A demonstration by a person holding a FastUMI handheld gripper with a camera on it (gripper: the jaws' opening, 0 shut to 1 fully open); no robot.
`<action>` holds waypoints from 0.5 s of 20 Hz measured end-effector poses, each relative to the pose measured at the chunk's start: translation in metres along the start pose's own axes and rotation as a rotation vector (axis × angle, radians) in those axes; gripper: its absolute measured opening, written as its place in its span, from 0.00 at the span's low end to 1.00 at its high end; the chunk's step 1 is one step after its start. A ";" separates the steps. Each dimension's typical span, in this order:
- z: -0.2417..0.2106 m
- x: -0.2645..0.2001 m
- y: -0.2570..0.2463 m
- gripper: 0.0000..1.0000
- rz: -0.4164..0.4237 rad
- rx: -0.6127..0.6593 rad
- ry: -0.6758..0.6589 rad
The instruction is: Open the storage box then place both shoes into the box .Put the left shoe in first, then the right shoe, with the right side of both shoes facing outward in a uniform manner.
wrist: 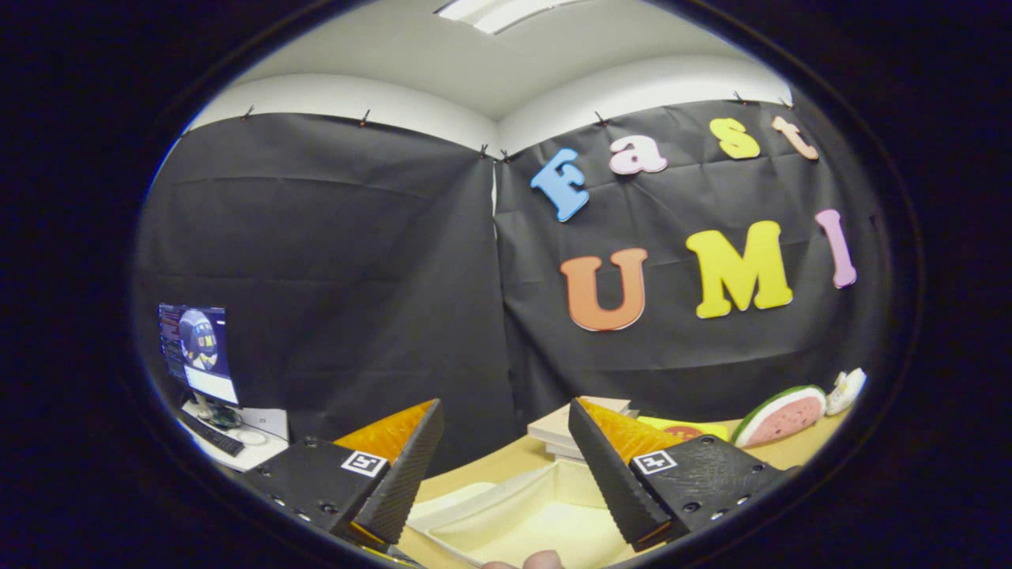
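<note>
The gripper (506,454) hangs high with fingers spread wide and empty over the storage box (514,514), lid apparently off, likely readying to fetch a shoe; a watermelon toy (779,415) sits at two o'clock on the table (490,462).

The storage box (514,514) is lying between the spread, empty fingers (403,474), its near end cut off below. Stacked flat items (565,431) are sitting partly hidden behind 1 finger. The monitor (198,352) is too small to read.
</note>
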State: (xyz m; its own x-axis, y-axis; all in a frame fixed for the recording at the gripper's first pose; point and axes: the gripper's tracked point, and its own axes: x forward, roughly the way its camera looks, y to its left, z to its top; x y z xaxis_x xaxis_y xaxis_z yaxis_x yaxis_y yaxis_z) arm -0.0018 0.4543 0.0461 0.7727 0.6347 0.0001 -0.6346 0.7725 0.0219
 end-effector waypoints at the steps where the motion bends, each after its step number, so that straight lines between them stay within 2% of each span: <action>1: -0.001 -0.011 -0.018 0.96 -0.024 -0.005 0.001; 6: -0.006 -0.074 -0.111 0.96 -0.129 0.003 0.011; 10: -0.015 -0.128 -0.197 0.97 -0.299 -0.028 0.022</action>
State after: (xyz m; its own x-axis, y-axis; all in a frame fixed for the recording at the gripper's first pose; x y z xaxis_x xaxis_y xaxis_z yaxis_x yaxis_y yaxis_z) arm 0.0244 0.2214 0.0267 0.9252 0.3788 -0.0235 -0.3791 0.9253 -0.0102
